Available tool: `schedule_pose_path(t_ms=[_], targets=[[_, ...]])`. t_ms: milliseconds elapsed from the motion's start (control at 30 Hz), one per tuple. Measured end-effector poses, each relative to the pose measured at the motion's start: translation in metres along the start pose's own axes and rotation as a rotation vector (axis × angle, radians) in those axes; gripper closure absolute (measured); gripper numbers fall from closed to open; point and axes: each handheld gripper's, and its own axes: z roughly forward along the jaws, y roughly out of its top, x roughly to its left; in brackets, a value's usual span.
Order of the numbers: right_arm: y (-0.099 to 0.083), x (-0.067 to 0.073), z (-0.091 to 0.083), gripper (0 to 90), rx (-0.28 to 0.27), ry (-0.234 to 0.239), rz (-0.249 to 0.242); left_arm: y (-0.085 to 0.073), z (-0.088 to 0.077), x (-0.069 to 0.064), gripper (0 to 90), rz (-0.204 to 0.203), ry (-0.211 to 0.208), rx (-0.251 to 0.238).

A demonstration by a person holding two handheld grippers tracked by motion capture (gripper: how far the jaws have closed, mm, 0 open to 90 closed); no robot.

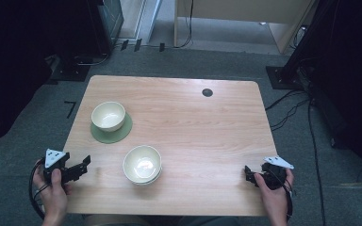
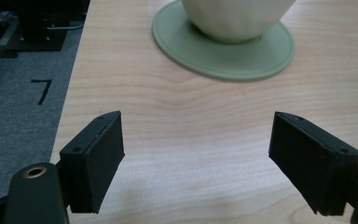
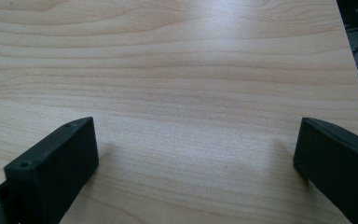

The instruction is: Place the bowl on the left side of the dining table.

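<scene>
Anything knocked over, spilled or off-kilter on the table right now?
Nothing stands out. One bowl sits upright on the green mat; the nearer bowl stands upright on the bare table, possibly two stacked. No spills. Both hand-held grippers, left and right, are open and empty.

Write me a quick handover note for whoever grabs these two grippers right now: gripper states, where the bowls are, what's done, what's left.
Left gripper: open, holding nothing, low at the table's near left edge, aimed toward the bowl on the coaster.
Right gripper: open, holding nothing, at the near right edge over bare wood.
Bowls: one cream bowl sits upright on the round green coaster at the far left. The near stack of bowls stands at centre front, straight on the wood; it looks like two nested, though I can't be sure.
Done: nothing gripped at this moment.
Left: probably picking up a bowl; the left gripper is closer to both.
</scene>
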Motion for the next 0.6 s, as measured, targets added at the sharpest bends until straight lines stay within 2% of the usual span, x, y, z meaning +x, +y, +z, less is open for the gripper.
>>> schedule_pose_path(t_ms=[200, 367, 500, 600], targets=[[0.0, 0.0, 0.0, 0.0, 0.0, 0.0, 0.0, -0.013, 0.0, 0.004, 17.2, 0.02, 0.003, 0.036], [0.0, 0.0, 0.0, 0.0, 0.0, 0.0, 0.0, -0.019, 0.0, 0.008, 17.2, 0.019, 0.003, 0.055], [0.0, 0.0, 0.0, 0.0, 0.0, 0.0, 0.0, -0.021, 0.003, 0.006, 17.2, 0.032, 0.009, 0.07], [0.0, 0.0, 0.0, 0.0, 0.0, 0.0, 0.0, -0.021, 0.005, 0.003, 17.2, 0.059, 0.021, 0.091]])
